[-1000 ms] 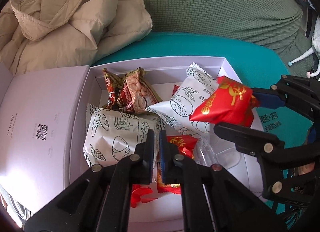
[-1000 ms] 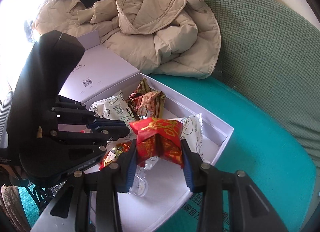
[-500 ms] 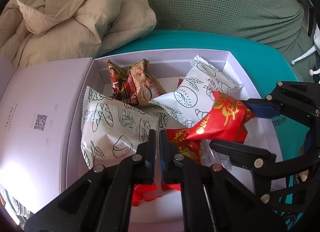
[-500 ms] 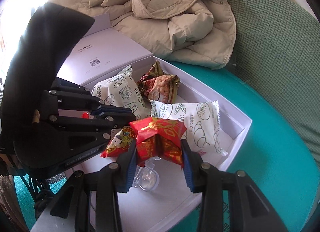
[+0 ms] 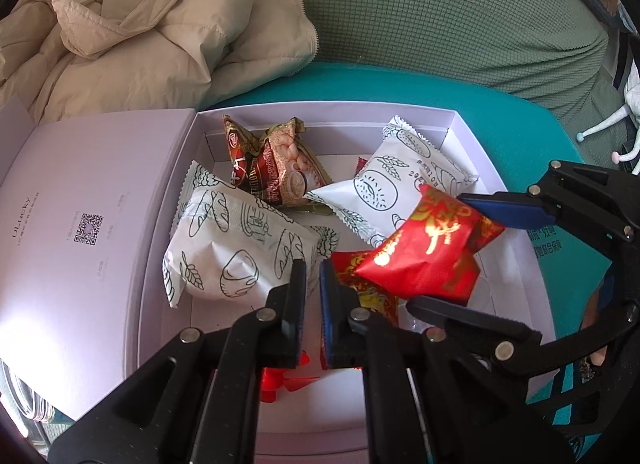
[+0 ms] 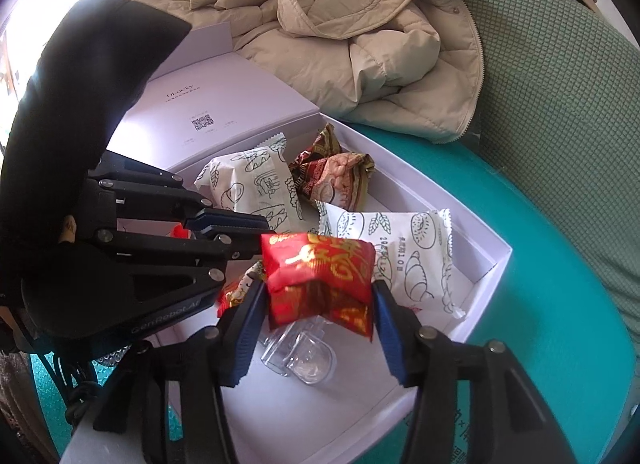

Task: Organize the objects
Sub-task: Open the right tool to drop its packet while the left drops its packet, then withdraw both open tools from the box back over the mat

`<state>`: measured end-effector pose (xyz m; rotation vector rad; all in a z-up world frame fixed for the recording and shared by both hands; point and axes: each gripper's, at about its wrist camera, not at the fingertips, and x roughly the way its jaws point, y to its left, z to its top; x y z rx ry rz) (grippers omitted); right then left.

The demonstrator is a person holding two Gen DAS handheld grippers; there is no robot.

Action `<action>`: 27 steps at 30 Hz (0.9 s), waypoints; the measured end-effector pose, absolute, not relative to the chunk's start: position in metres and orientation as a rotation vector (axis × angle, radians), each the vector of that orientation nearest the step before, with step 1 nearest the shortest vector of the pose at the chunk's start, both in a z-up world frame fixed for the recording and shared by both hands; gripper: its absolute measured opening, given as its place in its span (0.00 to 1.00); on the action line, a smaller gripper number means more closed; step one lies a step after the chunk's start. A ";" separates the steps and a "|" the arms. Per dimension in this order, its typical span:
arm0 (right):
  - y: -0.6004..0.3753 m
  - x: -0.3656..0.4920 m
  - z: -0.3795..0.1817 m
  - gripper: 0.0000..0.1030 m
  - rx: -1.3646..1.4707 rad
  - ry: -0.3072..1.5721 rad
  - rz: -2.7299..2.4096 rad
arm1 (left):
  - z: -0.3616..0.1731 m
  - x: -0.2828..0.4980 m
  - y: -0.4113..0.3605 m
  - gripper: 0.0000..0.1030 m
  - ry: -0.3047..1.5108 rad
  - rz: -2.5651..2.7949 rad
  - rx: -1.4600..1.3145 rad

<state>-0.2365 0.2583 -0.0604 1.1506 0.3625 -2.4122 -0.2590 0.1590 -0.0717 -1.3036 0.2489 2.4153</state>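
Note:
A red and gold snack packet hangs between the jaws of my right gripper, just above the floor of the open lilac box. The jaws are opening and their blue pads stand at the packet's sides without squeezing it. The left wrist view shows the same packet and right gripper over the box's right half. My left gripper is shut and empty, low over the box's near middle. In the box lie two white packets, a brown packet and another red one.
A clear plastic cup lies in the box under the right gripper. The box lid lies open flat on the left. A beige jacket is heaped behind it. The box rests on a teal cushion against a green sofa back.
The right gripper came down over the box with the red packet, then its jaws spread apart. The left gripper stayed shut in place.

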 end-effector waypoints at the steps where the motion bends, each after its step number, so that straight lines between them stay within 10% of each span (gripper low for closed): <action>1: 0.258 -0.236 -0.059 0.56 1.148 0.374 -2.422 | -0.071 -0.259 0.158 0.09 0.244 2.417 -1.305; 10: 0.262 -0.234 -0.050 0.57 1.152 0.352 -2.445 | -0.060 -0.255 0.158 0.28 0.237 2.440 -1.281; 17: 0.269 -0.229 -0.041 0.62 1.149 0.343 -2.496 | -0.037 -0.244 0.149 0.73 0.218 2.534 -1.178; 27: 0.271 -0.215 -0.017 0.70 1.105 0.351 -2.578 | -0.010 -0.221 0.135 0.80 0.204 2.568 -1.146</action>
